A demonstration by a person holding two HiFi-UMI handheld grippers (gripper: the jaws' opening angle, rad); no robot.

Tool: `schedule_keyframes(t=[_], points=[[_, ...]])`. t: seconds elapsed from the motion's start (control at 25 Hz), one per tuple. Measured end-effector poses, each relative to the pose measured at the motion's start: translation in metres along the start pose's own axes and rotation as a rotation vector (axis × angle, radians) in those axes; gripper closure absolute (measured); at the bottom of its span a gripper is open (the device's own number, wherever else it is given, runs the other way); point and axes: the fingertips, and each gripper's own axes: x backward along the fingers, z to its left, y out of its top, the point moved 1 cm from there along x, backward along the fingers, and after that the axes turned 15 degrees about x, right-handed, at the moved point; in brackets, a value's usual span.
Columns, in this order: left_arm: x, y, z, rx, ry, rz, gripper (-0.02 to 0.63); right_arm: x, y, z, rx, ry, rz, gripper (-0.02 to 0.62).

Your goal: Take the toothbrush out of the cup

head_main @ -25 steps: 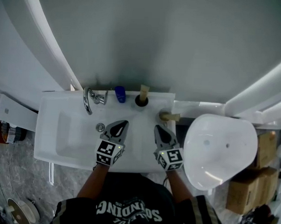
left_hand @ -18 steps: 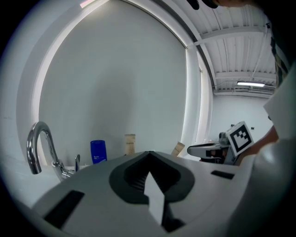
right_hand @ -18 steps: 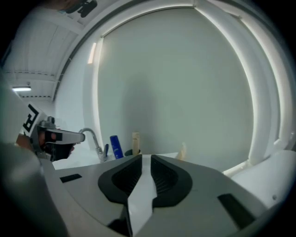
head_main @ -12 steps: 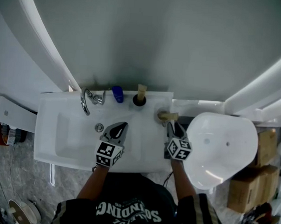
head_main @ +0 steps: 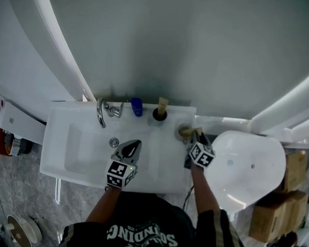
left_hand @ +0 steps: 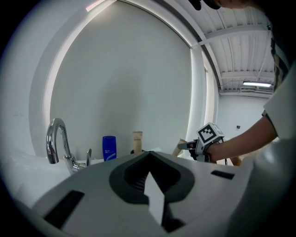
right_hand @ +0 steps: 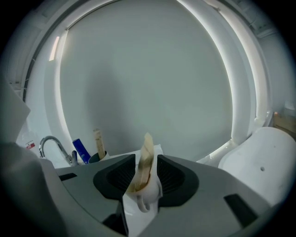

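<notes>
Now | toothbrush point(right_hand: 147, 148) upright in white cup point(right_hand: 141, 200), well right of faucet point(head_main: 100, 114) | right gripper point(right_hand: 146, 159) fingers just opened, apart, straddling handle | left gripper point(left_hand: 148, 159) fingers together, empty | judged light, stiff, slim, possibly slick: pinch handle above rim.

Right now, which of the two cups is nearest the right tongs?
The white cup at the sink's right end; its toothbrush stands between the right tongs, whose jaws have just been opening. The dark cup is by the blue bottle.
</notes>
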Motion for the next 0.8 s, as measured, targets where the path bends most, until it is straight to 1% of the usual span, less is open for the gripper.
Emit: schedule_keyframes(t=[0.12,0.16,0.2,0.36,0.68,0.8], points=[[0.004,-0.001,0.003,0.005,0.012,-0.004,0.609,-0.005,0.000,-0.004,-0.014,-0.006,0.009,0.465],[0.006,-0.001,0.004,0.007,0.015,-0.005,0.609,-0.006,0.000,-0.004,-0.003,0.000,0.012,0.472],[0.007,-0.002,0.006,0.009,0.019,-0.006,0.609,-0.006,0.001,-0.003,0.011,0.009,0.014,0.505],[0.010,0.000,0.009,0.016,0.023,-0.013,0.609,-0.004,0.008,0.001,0.051,0.041,0.004,0.521],[0.010,-0.001,0.004,0.017,0.009,-0.018,0.609,0.008,0.035,0.012,0.189,0.114,-0.043,0.532],[0.009,-0.001,0.002,0.015,0.000,-0.018,0.608,0.016,0.047,0.016,0.226,0.141,-0.069,0.534]])
